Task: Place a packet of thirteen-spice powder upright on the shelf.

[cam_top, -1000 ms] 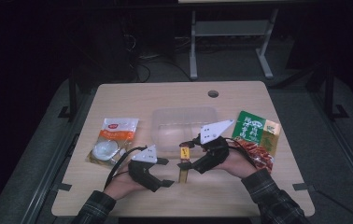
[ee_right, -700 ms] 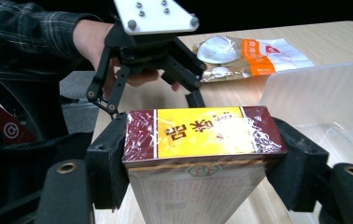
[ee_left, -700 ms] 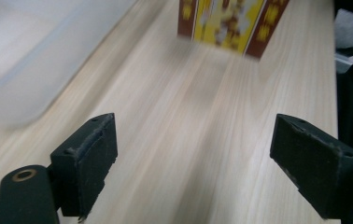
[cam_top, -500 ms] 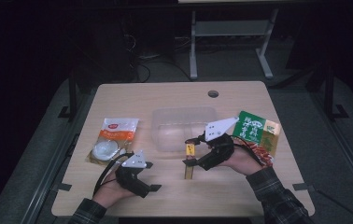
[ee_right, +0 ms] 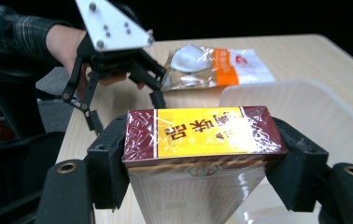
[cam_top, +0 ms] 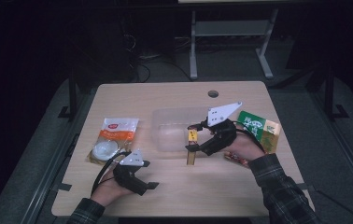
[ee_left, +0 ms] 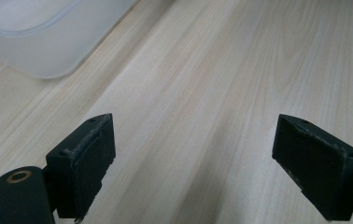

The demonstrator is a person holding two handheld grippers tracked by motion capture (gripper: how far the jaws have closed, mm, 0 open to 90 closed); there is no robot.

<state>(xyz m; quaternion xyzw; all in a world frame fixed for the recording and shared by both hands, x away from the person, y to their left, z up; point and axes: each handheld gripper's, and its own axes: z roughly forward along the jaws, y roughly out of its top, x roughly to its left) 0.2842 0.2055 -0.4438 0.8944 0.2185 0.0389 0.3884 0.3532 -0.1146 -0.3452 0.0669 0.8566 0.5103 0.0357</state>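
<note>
A narrow maroon and yellow box (cam_top: pixel 192 148) wrapped in clear film stands upright just in front of the clear plastic container (cam_top: pixel 174 128). My right gripper (cam_top: pixel 194 143) is shut on the box, whose top (ee_right: pixel 198 133) is clamped between both black jaws. My left gripper (cam_top: pixel 149 185) rests low near the table's front left, apart from the box. Its jaws are spread wide over bare wood (ee_left: pixel 193 158). The container's corner (ee_left: pixel 39 42) lies ahead of it. From the right gripper view, the left gripper (ee_right: pixel 124 108) hangs open behind the box.
An orange and white food bag (cam_top: pixel 112 139) lies at the left of the table, also the bag (ee_right: pixel 216 65). A green packet (cam_top: pixel 257 128) and a red wrapper (cam_top: pixel 235 158) lie under my right hand. A cable hole (cam_top: pixel 213 94) sits near the table's far edge.
My left gripper has let go and pulled back left toward the front edge, now open. The right gripper has kept the box and raised it slightly toward the container.
</note>
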